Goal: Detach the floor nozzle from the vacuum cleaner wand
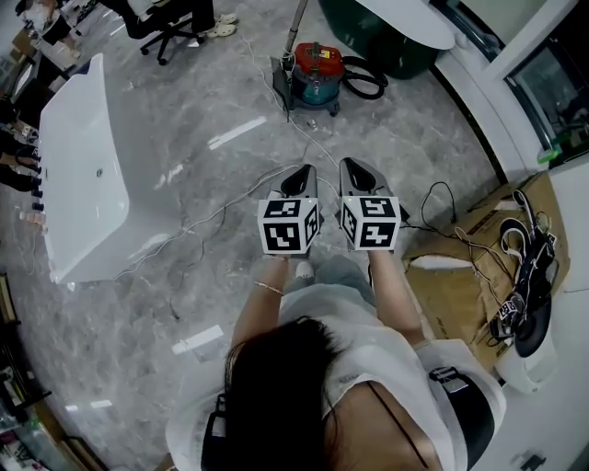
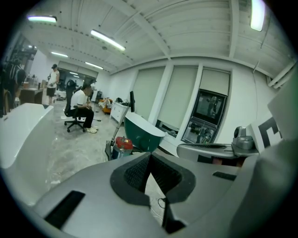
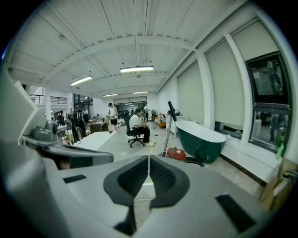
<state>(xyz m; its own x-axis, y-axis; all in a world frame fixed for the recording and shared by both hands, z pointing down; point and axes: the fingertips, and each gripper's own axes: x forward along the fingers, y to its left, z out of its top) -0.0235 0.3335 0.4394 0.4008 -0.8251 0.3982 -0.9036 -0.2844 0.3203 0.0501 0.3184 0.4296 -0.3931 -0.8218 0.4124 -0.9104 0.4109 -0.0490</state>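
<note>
- The job has not really begun. I think this is the step of getting close to the vacuum cleaner.
- The round red and teal vacuum cleaner [image 1: 317, 74] stands on the shiny grey stone floor [image 1: 184, 120]. It is at 12 o'clock from the two grippers and well apart from them.
- Its long thin grey wand [image 1: 296, 26] leans up at the vacuum cleaner's 9 o'clock side.
- The dark flat floor nozzle [image 1: 280, 85] seems to sit on the floor at the bottom of the wand, just beside the vacuum cleaner. It is small and hard to see.
- The left gripper [image 1: 304, 171] has its jaws pressed together. Nothing is between them, and it touches nothing.
- The right gripper [image 1: 355, 166] is the same, with its jaws together and nothing in them. The two grippers are side by side.
- Next, I think the person needs to go nearer and open both sets of jaws. One gripper should hold the wand firmly and the other should pull the floor nozzle off.
- A thin white cable [image 1: 198, 221] lies on the floor at 9 o'clock from the grippers. Feet could trip on it.
</note>
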